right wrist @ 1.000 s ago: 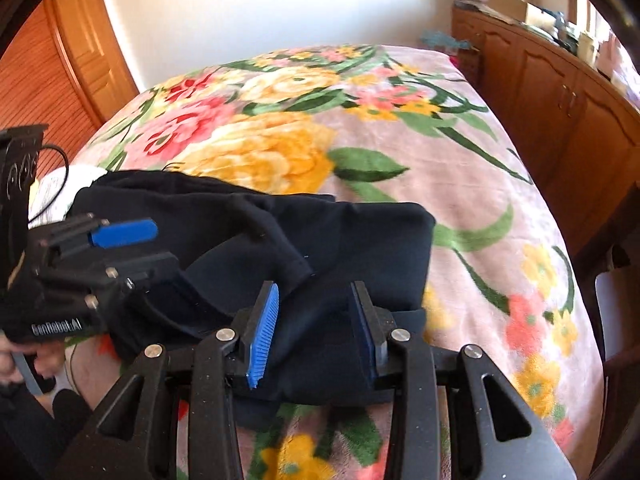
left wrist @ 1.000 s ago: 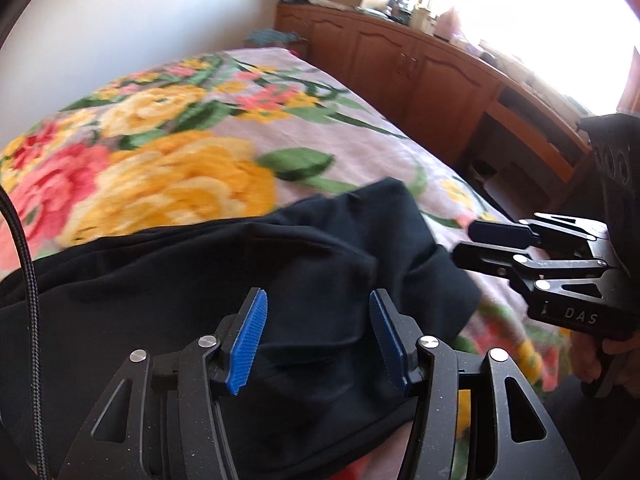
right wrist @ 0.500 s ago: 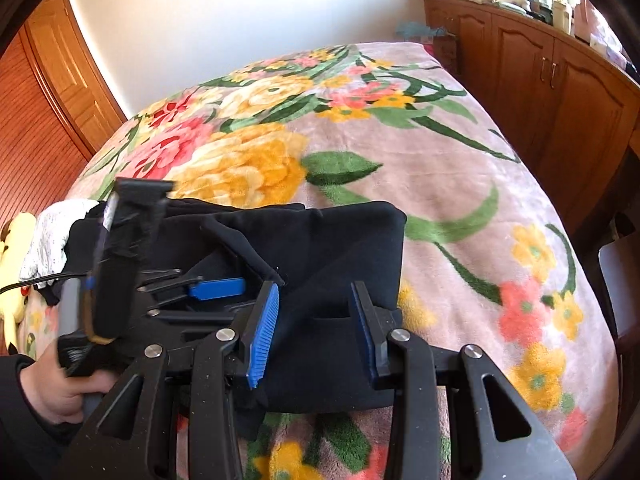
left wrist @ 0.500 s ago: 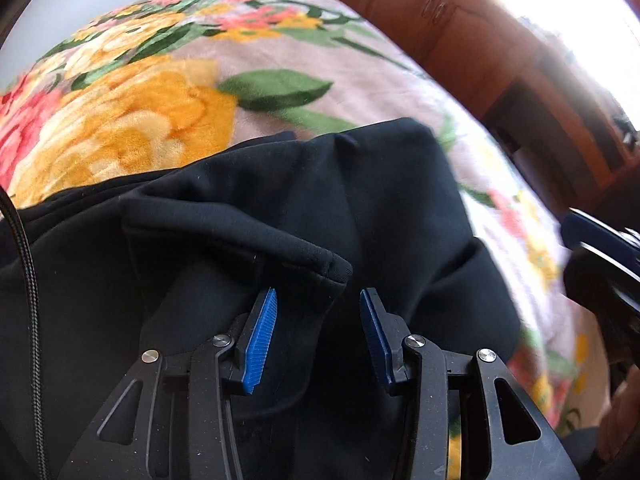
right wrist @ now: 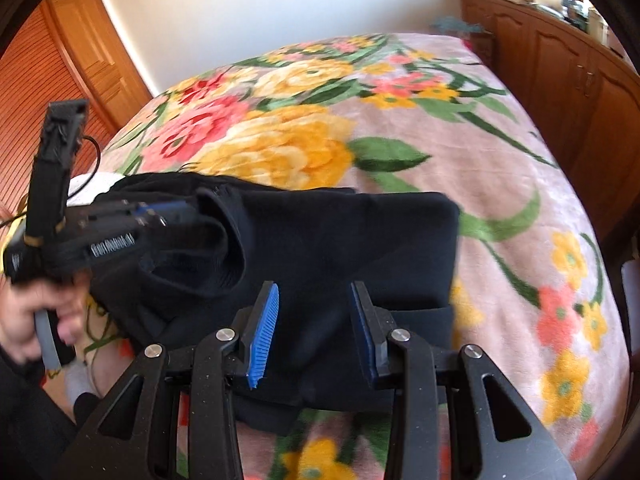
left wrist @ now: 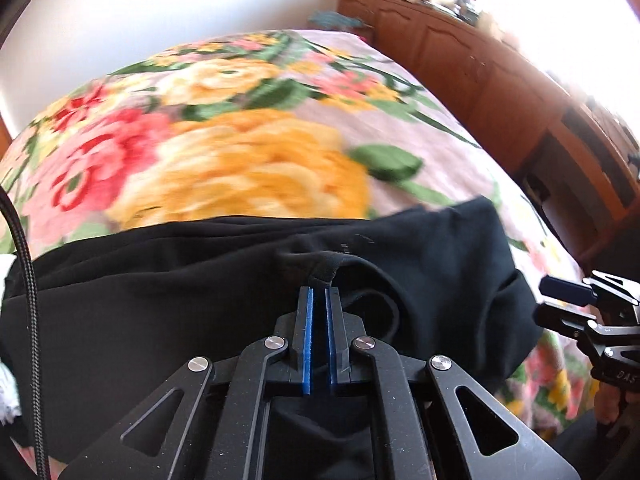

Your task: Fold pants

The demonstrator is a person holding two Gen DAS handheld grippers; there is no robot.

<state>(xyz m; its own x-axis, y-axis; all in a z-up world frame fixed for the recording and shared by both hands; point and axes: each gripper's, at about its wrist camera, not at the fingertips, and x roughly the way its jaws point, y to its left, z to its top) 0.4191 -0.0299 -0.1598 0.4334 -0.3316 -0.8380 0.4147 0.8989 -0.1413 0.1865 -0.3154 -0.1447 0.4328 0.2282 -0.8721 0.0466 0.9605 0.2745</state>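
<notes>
Pants (right wrist: 320,248), black, soft and limp on the floral bedspread (right wrist: 440,152), look light but floppy, best taken at hems: left gripper (left wrist: 319,292) has just clenched on a raised cuff edge, right gripper (right wrist: 316,300) hovers spread, grasping nothing

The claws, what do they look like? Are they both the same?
Yes, they match. The left claw and the right claw are black frames with triangle cut-outs, silver rivets and two fingers lined with ridged blue pads. A black braided cable trails beside the left one. Small white lettering marks the left one's side; the right one's side shows "DAS". The left hand's sleeve is black.
</notes>
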